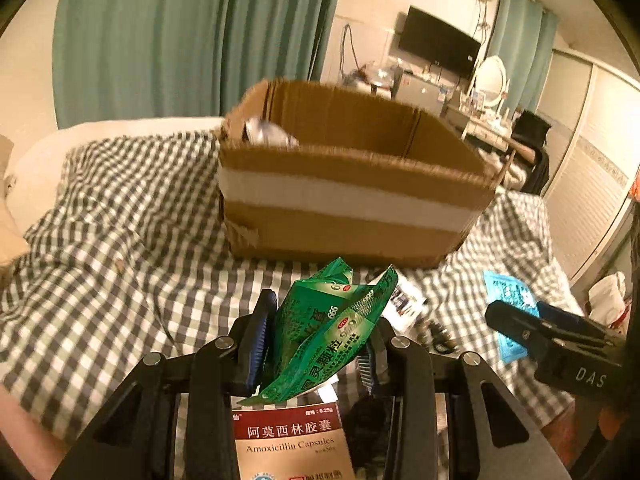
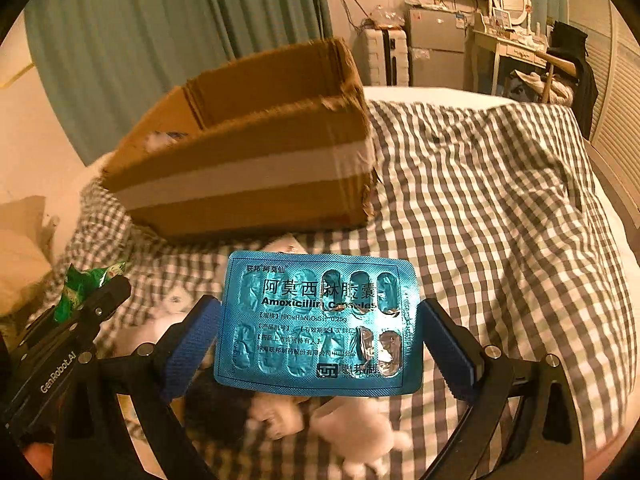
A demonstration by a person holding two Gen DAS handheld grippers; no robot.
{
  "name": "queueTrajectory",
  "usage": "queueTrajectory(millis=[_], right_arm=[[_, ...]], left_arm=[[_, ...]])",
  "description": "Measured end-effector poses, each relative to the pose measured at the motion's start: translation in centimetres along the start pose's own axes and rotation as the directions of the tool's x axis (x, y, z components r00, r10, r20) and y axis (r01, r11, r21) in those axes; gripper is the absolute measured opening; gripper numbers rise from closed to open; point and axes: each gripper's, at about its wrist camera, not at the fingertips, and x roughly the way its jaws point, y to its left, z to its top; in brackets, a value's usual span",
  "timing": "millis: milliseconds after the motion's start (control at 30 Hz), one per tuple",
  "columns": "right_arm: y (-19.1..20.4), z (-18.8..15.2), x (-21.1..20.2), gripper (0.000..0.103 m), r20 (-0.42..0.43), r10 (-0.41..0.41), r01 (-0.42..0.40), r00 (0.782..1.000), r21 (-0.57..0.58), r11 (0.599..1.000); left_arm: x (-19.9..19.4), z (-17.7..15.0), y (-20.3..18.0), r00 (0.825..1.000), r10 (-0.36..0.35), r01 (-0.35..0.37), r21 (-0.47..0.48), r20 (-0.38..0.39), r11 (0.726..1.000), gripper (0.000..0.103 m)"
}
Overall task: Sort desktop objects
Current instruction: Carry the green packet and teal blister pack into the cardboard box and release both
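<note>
My left gripper [image 1: 316, 344] is shut on a crumpled green medicine sachet [image 1: 328, 328] and holds it above the checked bedspread, in front of an open cardboard box [image 1: 344, 200]. My right gripper [image 2: 320, 340] is shut on a blue Amoxicillin blister pack [image 2: 318, 322], held flat by its two side edges, with the box [image 2: 248, 172] ahead to the left. The right gripper [image 1: 520, 328] with the blister shows at the right of the left wrist view. The left gripper [image 2: 100, 300] with the sachet [image 2: 80, 284] shows at the left of the right wrist view.
A red and cream Amoxicillin carton [image 1: 292, 440] lies under the left gripper. White packets [image 2: 352, 432] and a dark item [image 2: 216, 408] lie on the checked bedspread [image 2: 480, 200] below the right gripper. Something silvery [image 1: 268, 132] sits inside the box. Teal curtains hang behind.
</note>
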Motion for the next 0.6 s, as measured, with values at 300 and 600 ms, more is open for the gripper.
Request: queueTrajectory(millis=[300, 600], right_arm=[[3.0, 1.9, -5.5, 0.098, 0.107, 0.022, -0.014, 0.994, -0.082, 0.997], [4.1, 5.0, -7.1, 0.098, 0.172, 0.052, -0.031, 0.984, -0.119, 0.992]], left_arm=[[-4.0, 3.2, -0.5, 0.996, -0.005, 0.004, 0.017, 0.09, 1.0, 0.038], [-4.7, 6.6, -2.0, 0.988, -0.012, 0.003, 0.058, 0.151, 0.998, 0.038]])
